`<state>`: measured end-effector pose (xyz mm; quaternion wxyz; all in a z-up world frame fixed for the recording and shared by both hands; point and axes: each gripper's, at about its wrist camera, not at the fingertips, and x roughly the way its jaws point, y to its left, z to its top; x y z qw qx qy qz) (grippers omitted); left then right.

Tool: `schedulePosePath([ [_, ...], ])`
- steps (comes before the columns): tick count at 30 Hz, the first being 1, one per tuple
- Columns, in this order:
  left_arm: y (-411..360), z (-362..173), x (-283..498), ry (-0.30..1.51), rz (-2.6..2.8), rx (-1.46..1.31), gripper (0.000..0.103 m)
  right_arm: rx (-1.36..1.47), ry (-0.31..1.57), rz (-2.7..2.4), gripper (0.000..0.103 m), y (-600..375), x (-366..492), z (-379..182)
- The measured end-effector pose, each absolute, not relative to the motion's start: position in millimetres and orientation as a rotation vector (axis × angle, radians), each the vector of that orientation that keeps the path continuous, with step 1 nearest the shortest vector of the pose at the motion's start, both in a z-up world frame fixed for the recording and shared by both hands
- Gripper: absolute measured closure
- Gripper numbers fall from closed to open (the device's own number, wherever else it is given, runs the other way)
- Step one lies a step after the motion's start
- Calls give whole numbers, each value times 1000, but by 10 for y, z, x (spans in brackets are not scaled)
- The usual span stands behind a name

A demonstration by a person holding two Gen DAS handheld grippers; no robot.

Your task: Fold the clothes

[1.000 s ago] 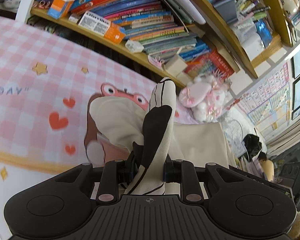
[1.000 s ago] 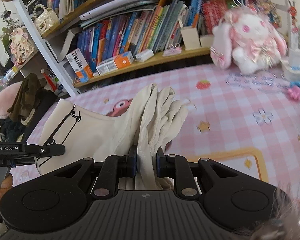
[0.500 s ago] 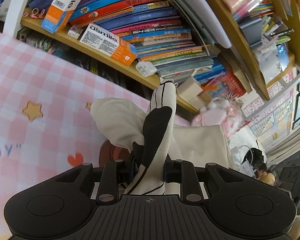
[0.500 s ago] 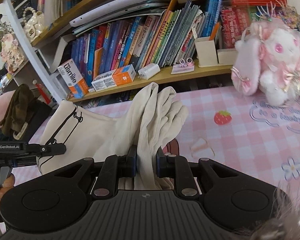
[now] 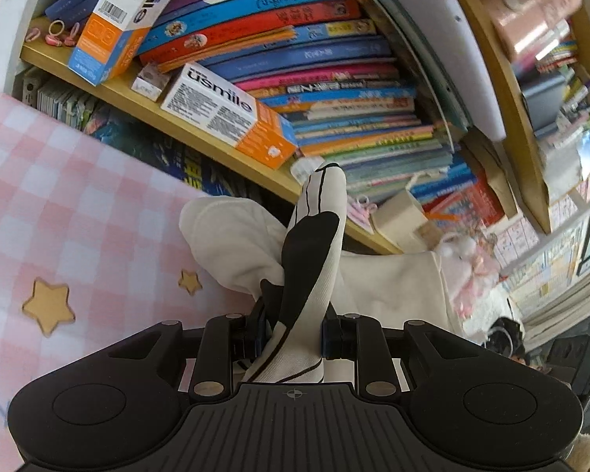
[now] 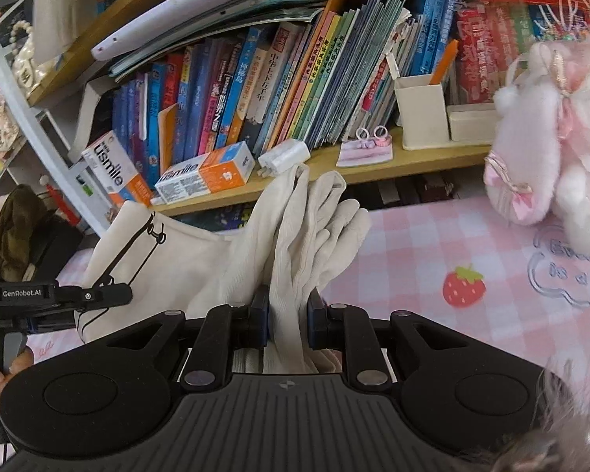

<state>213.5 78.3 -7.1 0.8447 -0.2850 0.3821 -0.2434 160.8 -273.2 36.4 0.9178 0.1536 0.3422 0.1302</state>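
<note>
We hold the cream shirt (image 6: 185, 259) bunched in both the left gripper (image 5: 293, 334) and right gripper (image 6: 289, 320), lifted above the tabletop (image 6: 432, 244) near the bookshelf (image 6: 334, 169). Mid-fold carry; next we likely lay this edge flat.

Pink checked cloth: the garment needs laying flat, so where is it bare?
Bare checks lie left of the cream garment, around the gold stars, and between the garment and the plush rabbit, by the strawberry print. The bookshelf edge behind is crowded.

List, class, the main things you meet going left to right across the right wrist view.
left gripper → cream garment → right gripper → strawberry print → pink plush toy
</note>
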Motion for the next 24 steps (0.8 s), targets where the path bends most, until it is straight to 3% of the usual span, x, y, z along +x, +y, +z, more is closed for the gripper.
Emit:
schedulePosePath([
  [11,903,-146,2422,762,-474,-631,80,347,666,299,87,-2694,2035,315],
  [15,965,-381,2488,829,-398,-662,78,393,722,278,84,-2709,2160,102],
  [17,1033,-494,2481,852,-374,-703,70,419,792,228,83,-2730,2235,-83],
  [19,1106,-564,2473,863,-357,-745,61,483,807,195,75,-2808,2222,-225],
  [24,1197,-488,2464,862,-328,-740,50,552,807,168,66,-2902,2177,-241],
])
